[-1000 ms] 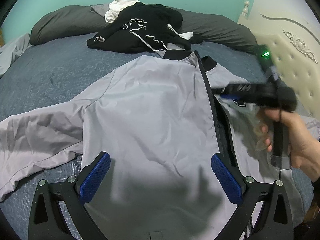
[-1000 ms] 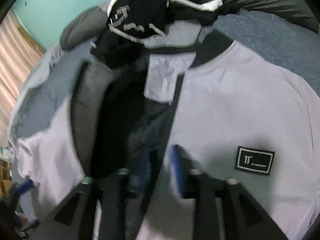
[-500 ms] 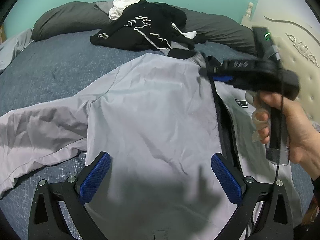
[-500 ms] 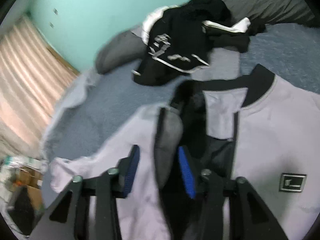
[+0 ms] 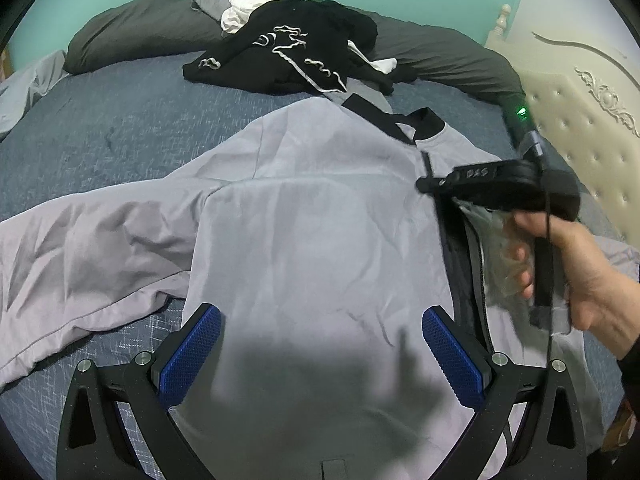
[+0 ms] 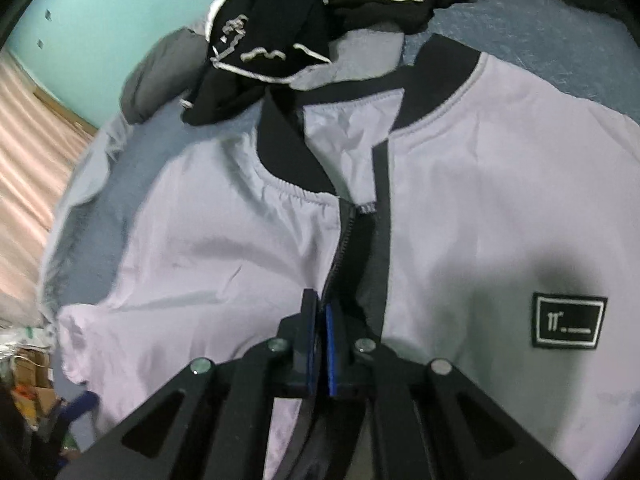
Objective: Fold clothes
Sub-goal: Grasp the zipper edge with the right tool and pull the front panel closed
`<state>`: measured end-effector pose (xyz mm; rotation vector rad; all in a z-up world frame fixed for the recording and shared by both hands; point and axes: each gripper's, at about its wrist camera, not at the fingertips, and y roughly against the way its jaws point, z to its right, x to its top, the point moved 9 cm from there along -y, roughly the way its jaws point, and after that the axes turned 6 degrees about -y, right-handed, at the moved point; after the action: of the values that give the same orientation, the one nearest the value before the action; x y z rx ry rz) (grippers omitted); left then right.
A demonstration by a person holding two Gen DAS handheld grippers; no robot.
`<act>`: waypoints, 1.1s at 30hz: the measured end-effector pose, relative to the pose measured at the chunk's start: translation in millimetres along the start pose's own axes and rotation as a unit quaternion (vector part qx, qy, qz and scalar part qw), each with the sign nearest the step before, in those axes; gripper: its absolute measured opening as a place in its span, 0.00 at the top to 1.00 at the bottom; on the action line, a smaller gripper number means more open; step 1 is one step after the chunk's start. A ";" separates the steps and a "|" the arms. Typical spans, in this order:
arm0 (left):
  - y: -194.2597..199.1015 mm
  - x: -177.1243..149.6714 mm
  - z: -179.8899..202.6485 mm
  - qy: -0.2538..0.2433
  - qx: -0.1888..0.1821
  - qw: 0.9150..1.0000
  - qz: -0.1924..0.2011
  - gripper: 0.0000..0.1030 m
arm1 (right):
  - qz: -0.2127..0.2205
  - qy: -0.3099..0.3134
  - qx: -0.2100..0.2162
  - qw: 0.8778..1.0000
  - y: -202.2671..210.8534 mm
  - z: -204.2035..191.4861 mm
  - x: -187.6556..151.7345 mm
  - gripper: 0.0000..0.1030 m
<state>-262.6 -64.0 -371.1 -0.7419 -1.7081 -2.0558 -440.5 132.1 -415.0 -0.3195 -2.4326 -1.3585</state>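
Note:
A light grey zip jacket (image 5: pixel 320 240) with a black collar (image 6: pixel 436 88) lies front up on the bed, one sleeve (image 5: pixel 80 256) stretched out to the left. A black patch (image 6: pixel 568 322) sits on its chest. My left gripper (image 5: pixel 320 356) hovers open over the jacket's lower part, with cloth beneath its blue pads (image 5: pixel 190 356) and nothing between them. My right gripper (image 6: pixel 320 344) is shut on the jacket's black zip edge (image 6: pixel 344 248) at the front opening. In the left wrist view it shows as the right gripper (image 5: pixel 500 184) in a hand (image 5: pixel 588 280).
A pile of black and white clothes (image 5: pixel 296 56) lies beyond the collar, against dark grey pillows (image 5: pixel 136 28). The blue bedspread (image 5: pixel 100 128) shows to the left. A cream padded headboard (image 5: pixel 580 120) stands at the right. Striped curtains (image 6: pixel 24 152) hang off to the left.
My right gripper went from open around the lifted front panel to shut on its zip edge. The panel, earlier flipped open with its dark lining showing, now lies over the front. The left gripper barely moved.

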 end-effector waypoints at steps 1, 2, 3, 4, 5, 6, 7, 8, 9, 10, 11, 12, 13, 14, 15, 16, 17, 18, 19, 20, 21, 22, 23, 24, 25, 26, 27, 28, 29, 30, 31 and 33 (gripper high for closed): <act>-0.2 0.0 -0.8 0.002 -0.001 1.000 0.000 0.00 | 0.008 0.006 0.000 1.000 4.8 -0.7 2.9 0.93; -0.4 0.0 -1.5 0.004 -0.002 1.000 -0.001 0.00 | 0.021 0.009 0.003 1.000 12.1 -1.5 8.9 0.91; -0.6 -0.4 -1.6 0.003 -0.002 1.000 -0.002 0.00 | 0.036 0.012 0.007 0.999 20.3 -2.4 15.7 0.87; -0.9 -1.1 -1.5 0.003 -0.003 1.000 -0.003 0.00 | 0.046 0.011 0.012 0.999 26.4 -2.9 20.7 0.84; -0.9 -1.7 -1.7 0.002 -0.002 1.000 -0.003 0.00 | 0.055 0.007 0.015 0.998 31.8 -3.3 28.0 0.82; -0.8 -2.3 -2.1 0.001 -0.002 1.000 -0.004 0.00 | 0.064 0.003 0.017 0.998 37.2 -3.7 36.3 0.75; -0.9 -2.6 -3.0 0.002 -0.002 1.000 -0.005 0.00 | 0.071 0.000 0.021 0.997 42.8 -3.7 43.3 0.67; -1.0 -2.8 -4.0 0.003 -0.002 1.000 -0.005 0.00 | 0.075 0.001 0.023 0.997 44.9 -5.5 50.2 0.64; -1.2 -3.1 -5.1 0.005 -0.002 1.000 -0.006 0.00 | 0.077 0.004 0.023 0.997 45.8 -8.1 57.2 0.64; -1.4 -3.2 -6.4 0.007 -0.002 1.000 -0.006 0.00 | 0.076 0.011 0.022 0.997 43.3 -11.8 64.3 0.64; -1.6 -3.4 -7.9 0.009 -0.002 1.000 -0.007 0.00 | 0.070 0.021 0.019 0.997 38.9 -15.6 70.8 0.64; -2.1 -3.7 -8.8 0.010 -0.003 1.000 -0.007 0.00 | 0.062 0.031 0.015 0.997 33.9 -18.4 75.3 0.64; -2.7 -4.1 -9.5 0.011 -0.003 1.000 -0.008 0.00 | 0.054 0.037 0.011 0.998 28.8 -20.4 78.8 0.64; -3.3 -4.5 -10.3 0.011 -0.004 1.000 -0.009 0.00 | 0.049 0.040 0.012 0.998 24.4 -22.8 82.0 0.64; -4.2 -5.2 -10.9 0.012 -0.004 1.000 -0.010 0.00 | 0.046 0.043 0.014 0.998 20.4 -25.4 85.2 0.64; -5.4 -6.0 -11.6 0.012 -0.004 1.000 -0.011 0.00 | 0.043 0.045 0.016 0.998 16.3 -27.9 88.5 0.64; -6.3 -6.7 -12.2 0.012 -0.004 1.000 -0.013 0.00 | 0.035 0.050 0.015 0.998 10.0 -30.3 90.5 0.64; -7.3 -7.2 -12.9 0.012 -0.005 1.000 -0.014 0.00 | 0.028 0.054 0.008 0.998 3.2 -31.3 90.9 0.64; -7.9 -7.8 -13.3 0.013 -0.006 1.000 -0.015 0.00 | 0.020 0.057 0.001 0.998 -3.6 -31.9 91.3 0.64; -8.5 -8.3 -13.7 0.013 -0.007 1.000 -0.016 0.00 | 0.013 0.060 -0.006 0.998 -10.4 -32.4 91.8 0.64; -9.0 -8.9 -14.1 0.014 -0.008 1.000 -0.017 0.00 | 0.012 0.062 -0.006 0.998 -14.3 -33.9 93.4 0.70; -9.3 -9.2 -14.5 0.015 -0.008 1.000 -0.017 0.00 | 0.012 0.064 -0.003 0.998 -17.3 -35.8 95.4 0.78; -9.4 -9.5 -14.9 0.016 -0.009 1.000 -0.018 0.00 | 0.015 0.066 -0.002 0.998 -19.5 -37.6 97.8 0.81; -9.5 -9.8 -15.3 0.016 -0.009 1.000 -0.018 0.00 | 0.016 0.070 -0.003 0.997 -22.0 -39.3 100.2 0.86; -9.7 -10.1 -15.7 0.017 -0.010 1.000 -0.018 0.00 | 0.015 0.074 -0.006 0.997 -24.2 -40.3 101.4 0.93; -9.8 -10.3 -16.1 0.018 -0.010 1.000 -0.019 0.00 | 0.014 0.078 -0.010 0.997 -26.1 -41.1 102.3 0.95; -9.9 -10.6 -16.4 0.019 -0.011 1.000 -0.019 0.00 | 0.017 0.080 -0.011 0.997 -27.2 -41.8 104.1 0.97; -10.0 -10.9 -16.8 0.020 -0.011 1.000 -0.019 0.00 | 0.020 0.080 -0.007 0.997 -27.1 -42.7 106.0 0.97; -10.2 -11.2 -17.2 0.021 -0.012 1.000 -0.020 0.00 | 0.026 0.080 -0.009 0.996 -26.6 -42.1 109.1 0.97; -10.3 -11.4 -17.6 0.021 -0.012 1.000 -0.020 0.00 | 0.032 0.079 -0.012 0.996 -26.0 -41.1 112.6 0.97; -10.2 -11.8 -18.1 0.022 -0.012 1.000 -0.020 0.00 | 0.040 0.076 -0.017 0.996 -25.3 -39.2 116.3 0.97; -9.7 -11.5 -18.7 0.022 -0.011 1.000 -0.018 0.00 | 0.056 0.069 -0.029 0.996 -24.2 -35.0 123.8 0.98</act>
<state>-262.2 -81.0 -388.1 -0.6708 -1.6899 -2.1026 -556.4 93.6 -368.0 -0.3583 -2.2329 -1.3583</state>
